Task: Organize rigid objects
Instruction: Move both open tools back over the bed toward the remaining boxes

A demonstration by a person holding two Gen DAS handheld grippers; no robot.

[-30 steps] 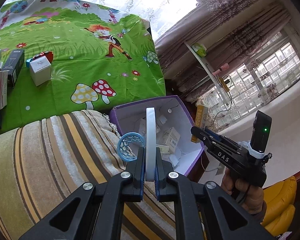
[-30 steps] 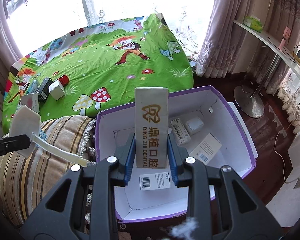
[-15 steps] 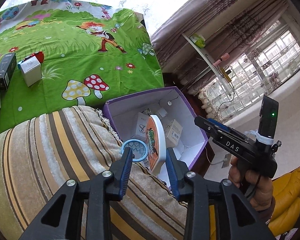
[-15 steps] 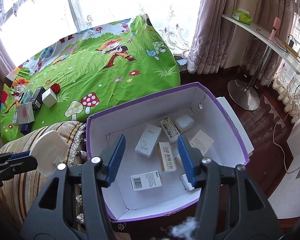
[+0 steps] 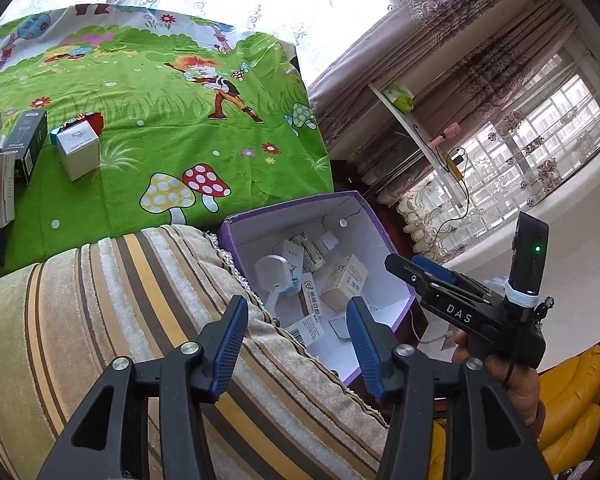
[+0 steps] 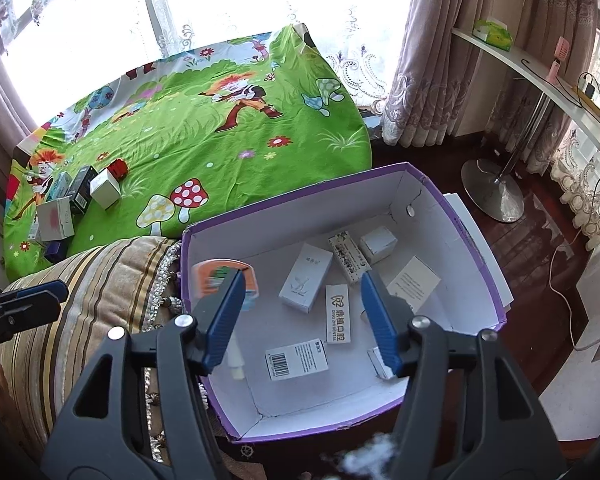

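The purple box point(image 6: 456, 216) sits just beside the striped cushion point(image 6: 100, 280), and in it lie several small cartons, among them the dental carton point(image 6: 337, 314) flat on the box floor near the middle. A white-handled flat tool point(image 6: 224, 280), blurred, is at the box's wall nearest the cushion. Above the box the right gripper point(image 6: 304, 320) has just been opening, with nothing between its jaws. The left gripper point(image 5: 296, 344), over the cushion's edge by the box, has likewise been opening and is empty. More cartons point(image 6: 72, 196) lie well apart from the box on the green sheet point(image 6: 204, 136).
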